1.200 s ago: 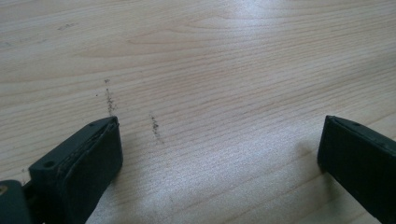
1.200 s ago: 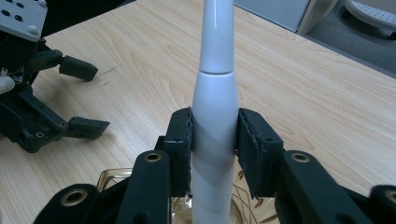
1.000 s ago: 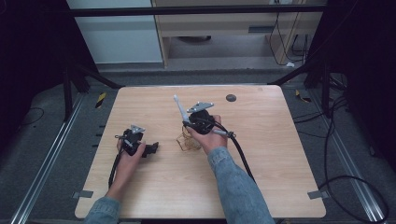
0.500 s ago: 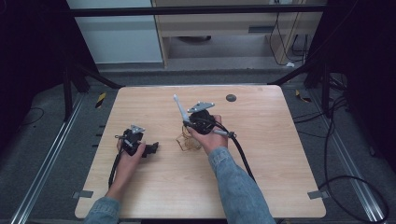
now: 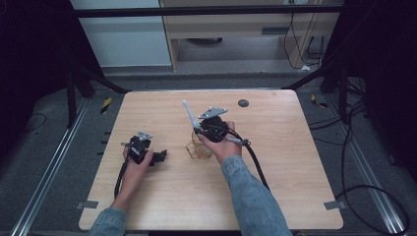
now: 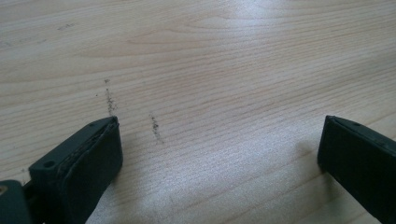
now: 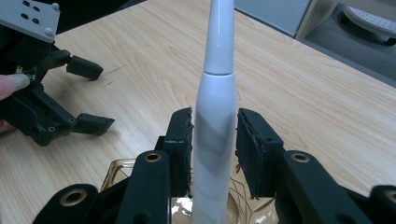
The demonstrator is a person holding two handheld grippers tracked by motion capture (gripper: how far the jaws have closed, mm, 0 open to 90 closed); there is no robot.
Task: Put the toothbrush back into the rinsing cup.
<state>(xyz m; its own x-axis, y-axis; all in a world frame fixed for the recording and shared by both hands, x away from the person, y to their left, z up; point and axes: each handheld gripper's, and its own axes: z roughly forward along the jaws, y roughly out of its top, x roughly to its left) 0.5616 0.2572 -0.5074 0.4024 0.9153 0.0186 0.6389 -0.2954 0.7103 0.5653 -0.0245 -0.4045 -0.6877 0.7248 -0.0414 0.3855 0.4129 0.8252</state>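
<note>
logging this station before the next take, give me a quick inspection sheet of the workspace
surface: wooden table, faint dark scuffs.
job's things: white toothbrush standing in an amber glass cup.
clutter: small dark round spot near the far edge.
grippers: left hand-held gripper open, resting on the table; right hand-held gripper jaws either side of the toothbrush, grip unclear.
cables: black cable trailing from the right gripper; more on the floor.
surroundings: dark frame, cabinets behind.

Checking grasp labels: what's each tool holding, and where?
Right tool holds a white toothbrush by its handle's thick lower part, over a glass cup. Left tool: open, nothing.
</note>
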